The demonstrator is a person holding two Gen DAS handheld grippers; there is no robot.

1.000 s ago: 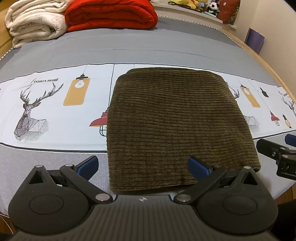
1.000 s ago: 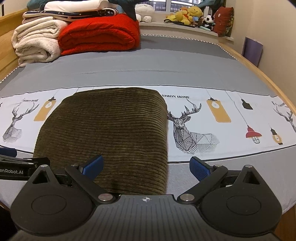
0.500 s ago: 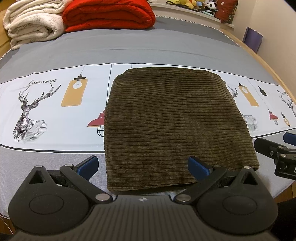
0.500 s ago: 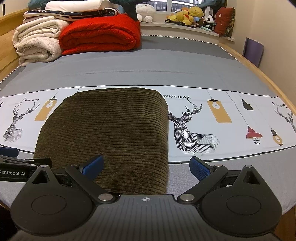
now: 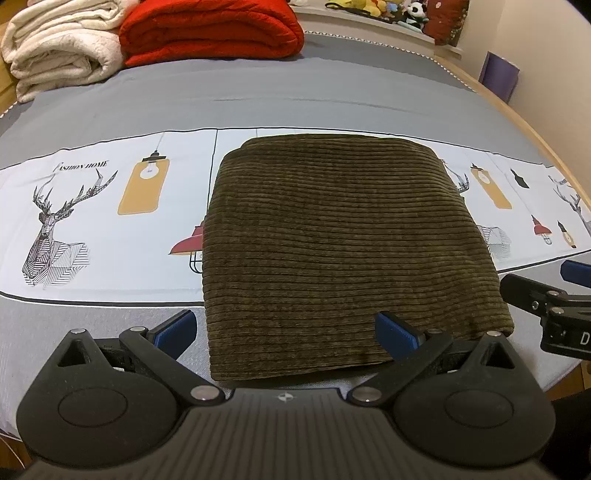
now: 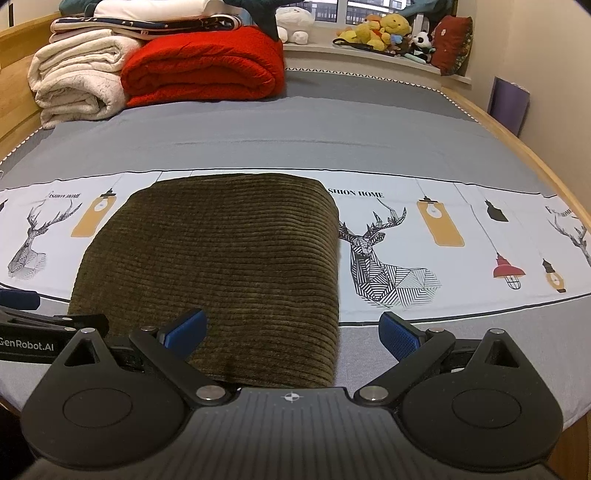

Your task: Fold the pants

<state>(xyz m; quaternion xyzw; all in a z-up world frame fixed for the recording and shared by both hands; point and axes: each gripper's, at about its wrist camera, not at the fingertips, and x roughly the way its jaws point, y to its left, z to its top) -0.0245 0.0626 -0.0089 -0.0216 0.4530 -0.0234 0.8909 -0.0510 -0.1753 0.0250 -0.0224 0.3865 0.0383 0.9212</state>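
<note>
Olive corduroy pants (image 5: 343,240), folded into a thick rectangular stack, lie flat on the bed sheet (image 5: 110,236), across its white printed band w/ deer and lamp graphics, near edge reaching onto the grey strip at the bed's front. Left gripper (image 5: 285,328) sits just in front of that near edge, jaws spread wide, nothing between them; its left blue pad (image 5: 173,326) is over bare grey sheet just left of the stack, its right pad (image 5: 397,334) over the stack's near right part; contact w/ fabric can't be told. Right gripper (image 6: 293,330) likewise spread wide and holding nothing, at the stack's near right corner: left pad (image 6: 186,328) over the corduroy, right pad (image 6: 400,334) over bare grey sheet to the right of the pants. Left wrist view shows the full width of the stack, both side edges and rounded far fold, plus part of the right gripper (image 5: 546,306) just off the near right corner. Right wrist view shows the pants (image 6: 221,266) only toward the left, w/ the left gripper's finger (image 6: 48,321) at frame left, but takes in more of the room: red blanket (image 6: 203,62) and cream blankets (image 6: 77,77) folded at the far end of the bed, plush toys (image 6: 384,33) on the window sill, a purple item (image 6: 508,103) against the wall at right.
</note>
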